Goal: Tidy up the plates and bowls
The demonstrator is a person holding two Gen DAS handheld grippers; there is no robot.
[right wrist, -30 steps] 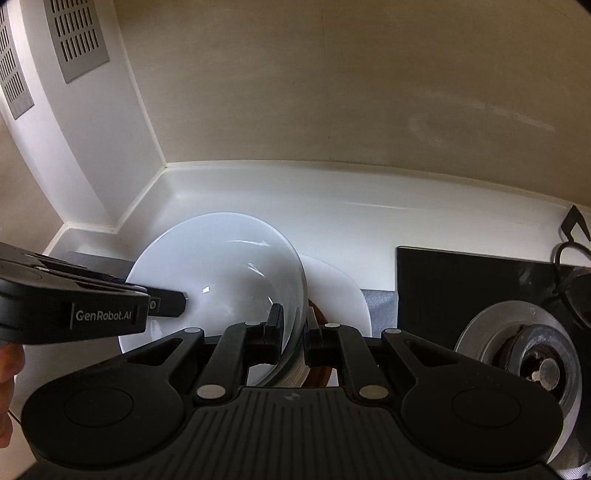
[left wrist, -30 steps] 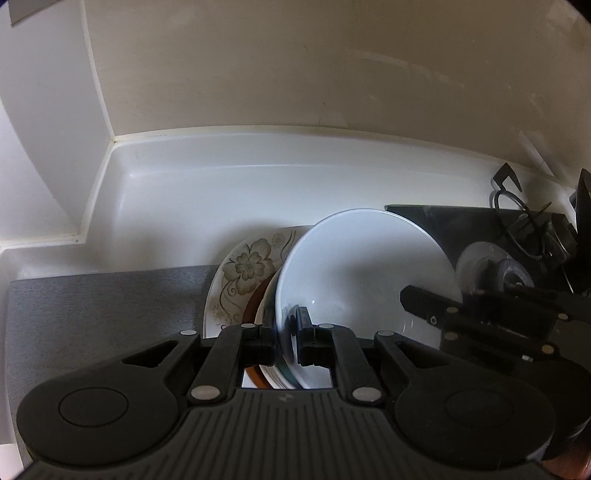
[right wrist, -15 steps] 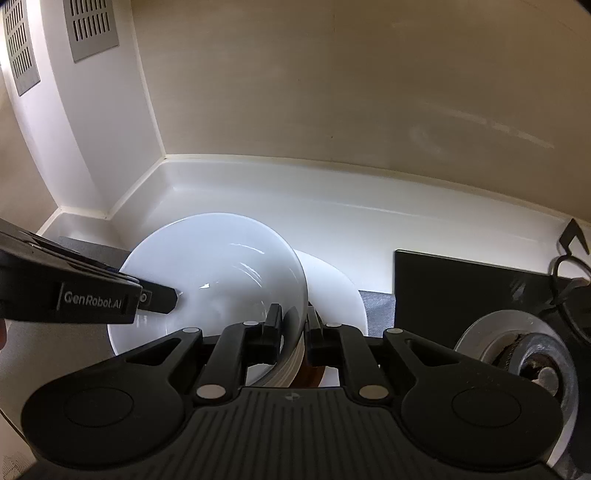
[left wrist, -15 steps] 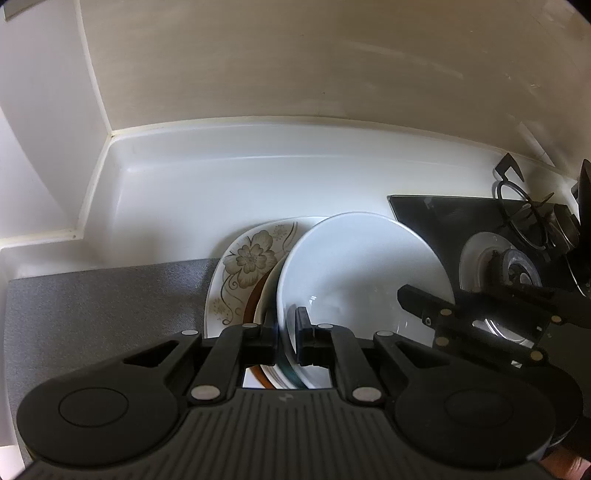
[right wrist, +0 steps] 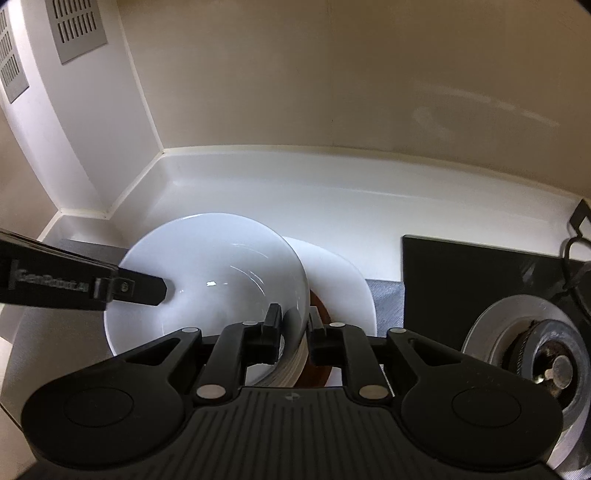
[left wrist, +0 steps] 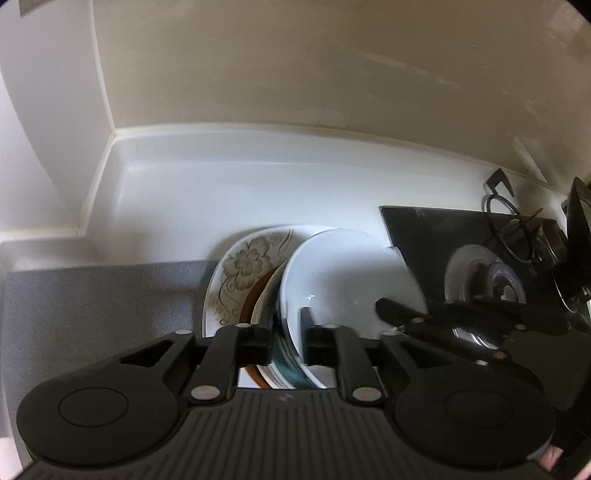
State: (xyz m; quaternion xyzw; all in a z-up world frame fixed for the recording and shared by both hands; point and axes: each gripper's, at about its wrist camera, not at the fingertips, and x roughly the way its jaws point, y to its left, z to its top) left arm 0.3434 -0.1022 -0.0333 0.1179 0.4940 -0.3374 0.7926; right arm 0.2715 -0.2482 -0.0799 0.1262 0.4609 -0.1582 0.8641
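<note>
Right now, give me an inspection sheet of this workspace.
Surface: white counter with a grey mat.
Job's things: white bowl nested on a stack of bowls, over a brown dish and a floral plate.
Clutter: nothing seen.
Grippers: left gripper and right gripper each clamp the stack's rim from opposite sides.
Cables: nothing seen.
Surroundings: black hob with burner to the right; beige wall; vents.
</note>
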